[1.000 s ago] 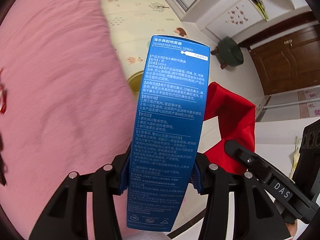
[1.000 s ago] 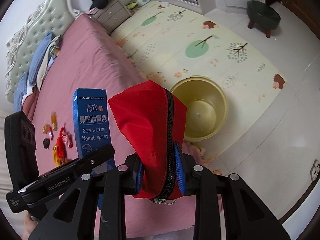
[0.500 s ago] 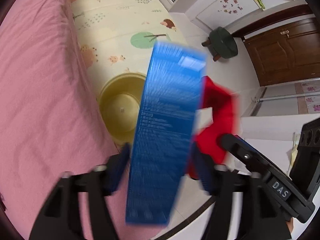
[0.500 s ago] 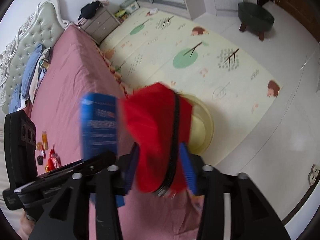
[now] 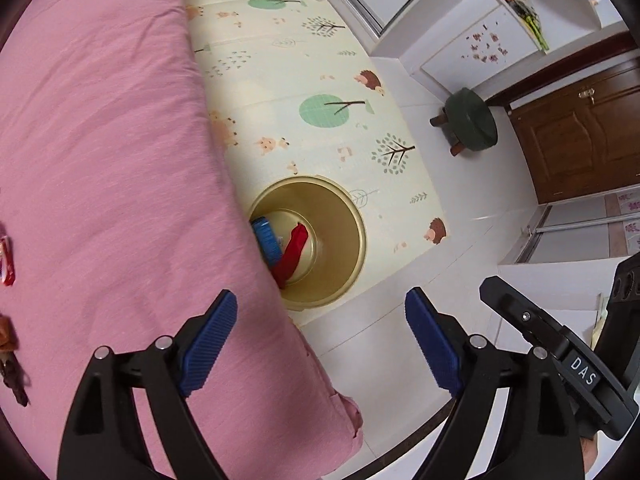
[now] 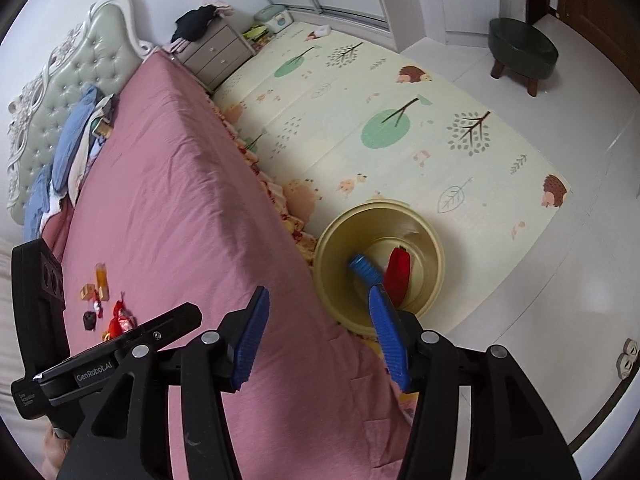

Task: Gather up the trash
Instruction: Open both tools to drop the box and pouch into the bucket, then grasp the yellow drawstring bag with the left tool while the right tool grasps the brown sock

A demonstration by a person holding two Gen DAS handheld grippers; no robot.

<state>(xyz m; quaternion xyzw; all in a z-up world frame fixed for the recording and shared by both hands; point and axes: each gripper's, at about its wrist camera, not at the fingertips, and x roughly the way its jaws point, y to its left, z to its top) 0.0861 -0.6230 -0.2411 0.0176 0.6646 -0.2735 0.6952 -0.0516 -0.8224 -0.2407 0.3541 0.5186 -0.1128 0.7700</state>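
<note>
The bed [image 5: 100,140] is wearing a plain pink sheet. Beside it the play mat [image 5: 288,92] is showing pale cream, printed with green trees, grey-leaved trees and brown hedgehogs. The bin [image 5: 348,264] is showing a dull yellow-gold, and inside it a blue box [image 5: 266,240] and a red pouch [image 5: 294,250] are standing out. The stool [image 5: 472,120] is showing a dark green seat on brown legs; the door [image 5: 580,132] is glowing a reddish brown. The headboard [image 6: 60,92] is showing pale green tufting in a white frame. Red and orange wrappers [image 6: 116,316] are dotting the sheet.
</note>
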